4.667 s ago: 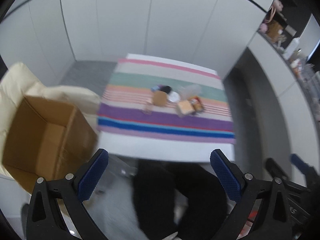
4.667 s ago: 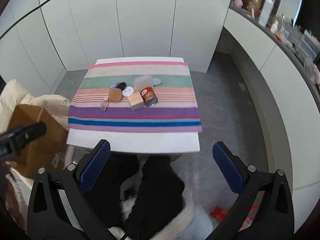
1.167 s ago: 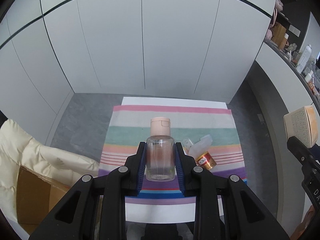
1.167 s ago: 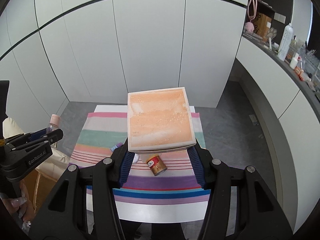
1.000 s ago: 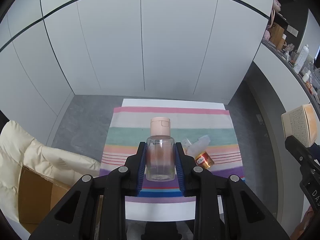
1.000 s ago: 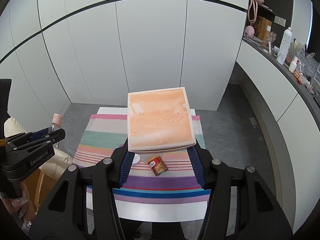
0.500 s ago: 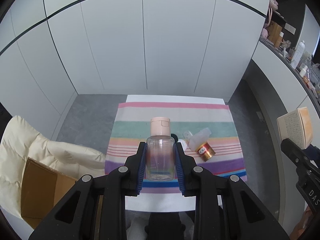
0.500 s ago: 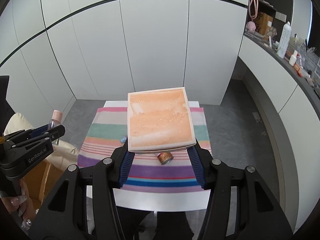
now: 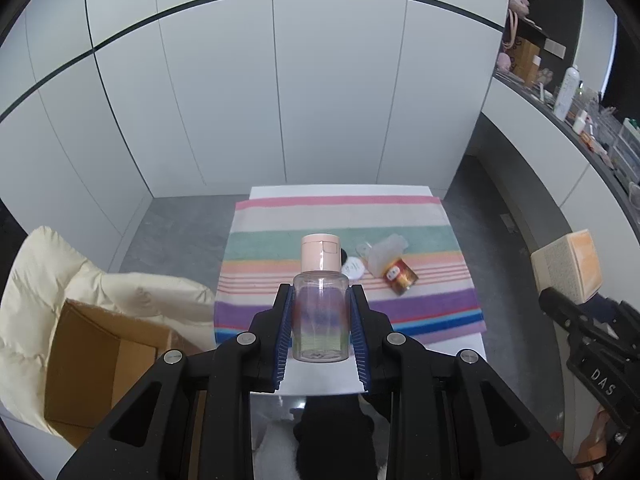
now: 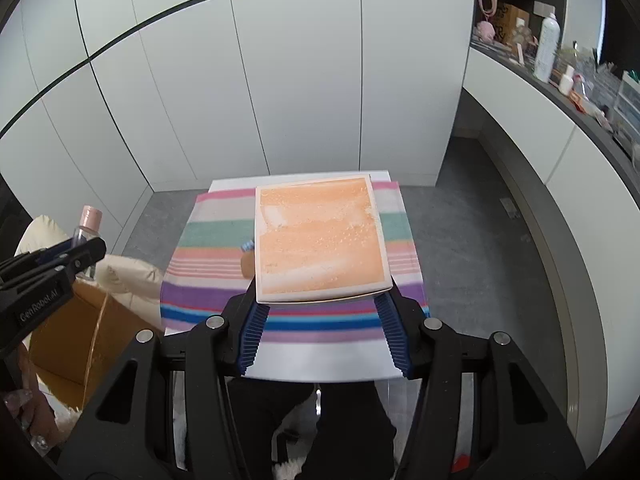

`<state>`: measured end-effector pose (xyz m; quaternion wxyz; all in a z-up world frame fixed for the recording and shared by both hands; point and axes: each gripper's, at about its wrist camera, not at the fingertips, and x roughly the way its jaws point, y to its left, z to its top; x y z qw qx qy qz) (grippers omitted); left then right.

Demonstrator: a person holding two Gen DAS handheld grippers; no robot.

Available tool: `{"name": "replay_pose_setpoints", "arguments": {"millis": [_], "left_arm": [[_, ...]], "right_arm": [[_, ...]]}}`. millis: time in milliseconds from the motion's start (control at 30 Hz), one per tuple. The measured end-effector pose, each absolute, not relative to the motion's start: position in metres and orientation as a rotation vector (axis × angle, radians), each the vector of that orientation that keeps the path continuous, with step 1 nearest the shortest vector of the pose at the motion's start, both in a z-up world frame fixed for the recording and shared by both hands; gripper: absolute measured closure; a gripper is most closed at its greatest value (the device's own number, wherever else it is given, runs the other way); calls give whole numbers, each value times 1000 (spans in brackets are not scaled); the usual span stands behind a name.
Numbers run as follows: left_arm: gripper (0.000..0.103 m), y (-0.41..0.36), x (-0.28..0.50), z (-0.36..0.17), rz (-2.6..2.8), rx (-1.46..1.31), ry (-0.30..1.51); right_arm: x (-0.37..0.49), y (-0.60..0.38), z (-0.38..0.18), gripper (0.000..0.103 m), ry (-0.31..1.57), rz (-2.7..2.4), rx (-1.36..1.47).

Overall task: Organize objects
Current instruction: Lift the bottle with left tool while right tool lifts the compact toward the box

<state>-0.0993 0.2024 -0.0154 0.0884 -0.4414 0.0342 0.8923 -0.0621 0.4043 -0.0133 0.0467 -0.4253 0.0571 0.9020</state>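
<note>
Left wrist view: left hand-held gripper [image 9: 320, 322] is clamped on the bottle [image 9: 320, 300], both pads on its clear body. Bottle is upright, long axis vertical, pink cap [image 9: 320, 253] on top pointing away from the camera. Compared with half a second ago the tabletop [image 9: 316, 380] sits smaller and lower in frame, and more of the cardboard box [image 9: 92, 364] shows at near left, so the gripper has lifted and pulled back from the table. Left on the striped cloth [image 9: 344, 216]: a small gold can [image 9: 401, 277] on its side, a crumpled clear bag [image 9: 384, 250], a white disc [image 9: 352, 269]. Right gripper and its box show at the right edge.

Right wrist view: right hand-held gripper [image 10: 322, 334] is closed on the orange box [image 10: 320, 238], held by its near edge. Its broad face points up at the camera, lying roughly flat, long axis running near-to-far. The cloth has slid down and the cardboard box takes more of the left than 0.5 s back.

My read: both picks are done, both items are in the air above the near table edge, and the transfer to the cardboard box at left comes next.
</note>
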Motion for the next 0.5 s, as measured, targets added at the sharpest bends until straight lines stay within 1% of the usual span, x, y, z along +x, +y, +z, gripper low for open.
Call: {"name": "replay_pose_setpoints", "arguments": {"millis": [267,500], "left_arm": [[75,195,-59,-21,2631,-1305,83],[75,179,-35,-46,2573,-1391,22]], "right_arm": [[-11,405,-25,48,201,2742,-1324],[30,406,-45,48,238,2724,-1371]]}}
